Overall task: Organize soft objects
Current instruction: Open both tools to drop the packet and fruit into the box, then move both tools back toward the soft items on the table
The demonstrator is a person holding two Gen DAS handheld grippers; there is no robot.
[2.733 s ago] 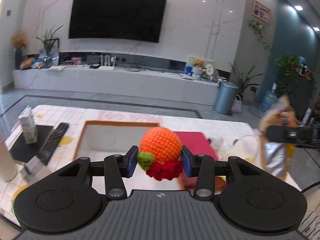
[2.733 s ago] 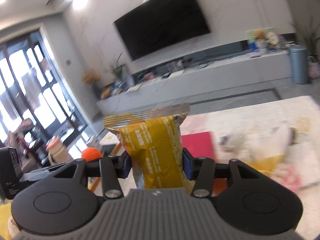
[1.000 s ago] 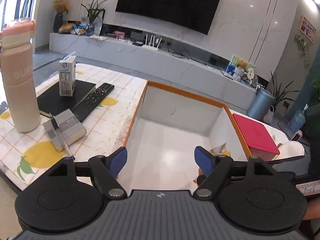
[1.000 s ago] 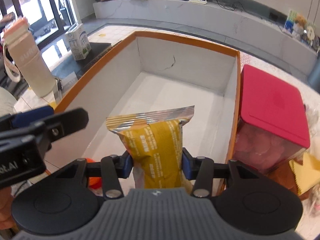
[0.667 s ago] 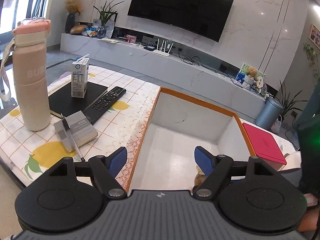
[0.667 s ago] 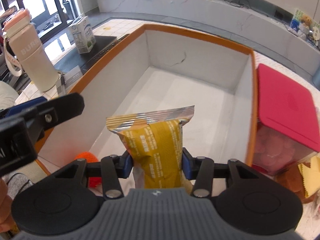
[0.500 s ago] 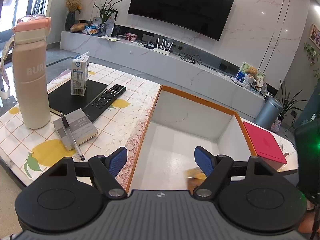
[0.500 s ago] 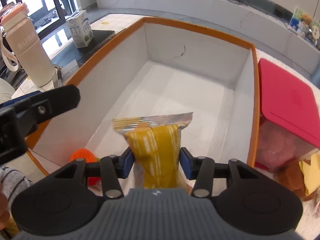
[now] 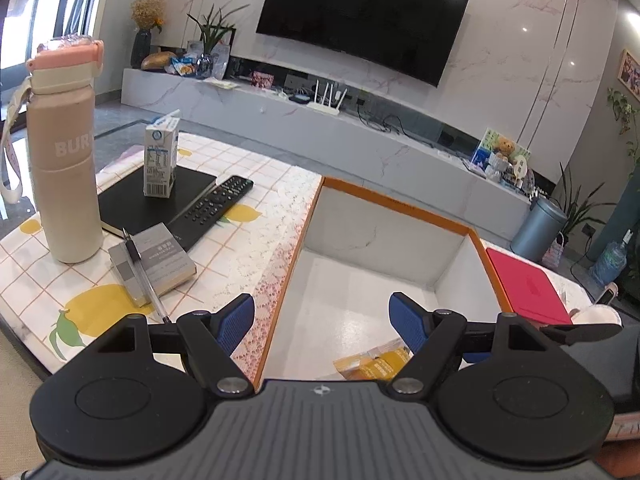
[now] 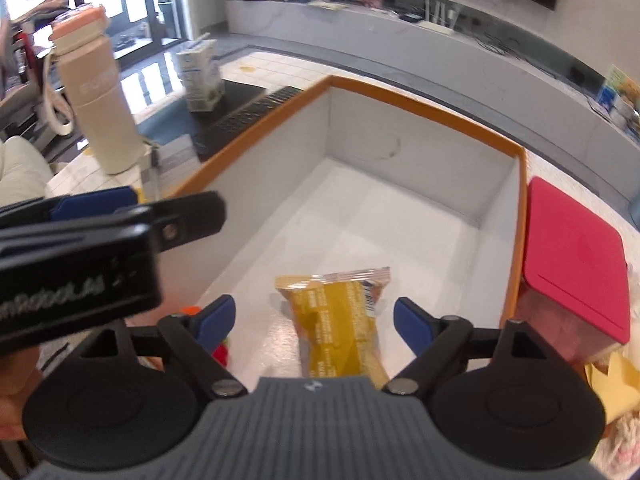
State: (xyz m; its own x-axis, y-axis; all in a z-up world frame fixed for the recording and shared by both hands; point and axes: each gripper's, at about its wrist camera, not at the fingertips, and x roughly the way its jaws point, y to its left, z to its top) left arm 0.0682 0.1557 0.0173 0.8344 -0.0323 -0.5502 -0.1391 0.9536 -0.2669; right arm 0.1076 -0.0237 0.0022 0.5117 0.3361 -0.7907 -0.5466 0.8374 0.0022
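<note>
A: What is the right claw [image 10: 314, 324] doing?

B: Its jaws are spreading apart over the near end of the orange-rimmed box [image 10: 424, 114]. The yellow snack packet [image 10: 340, 320] is lying between the blue pads, touching neither of them; it is resting on the box's white floor with its crimped end pointing far.

A: And the left claw [image 9: 322, 322]?

B: That one is standing wide and released, gripping nothing. It is hovering at the near left corner of the box, with its left pad over the counter [image 9: 256, 236] and its right pad over the inside.

A: Is anything else sitting in the box?

B: An orange and red knitted toy [image 10: 218, 344] is peeking out in the near left corner, mostly hidden behind the right claw's left finger.

A: What is lying around the box?

B: Just right of it a container with a red lid [image 10: 572, 256] is standing against the wall. To the left, on the lemon-print cloth, a grey notebook with a pen [image 9: 154, 262] is lying nearest, then a tall pink-capped bottle [image 9: 64, 152], a remote [image 9: 218, 202] and a small milk carton [image 9: 160, 158] standing on a black book [image 9: 160, 200]. Far off, a television [image 9: 360, 20] is hanging on the marble wall.
</note>
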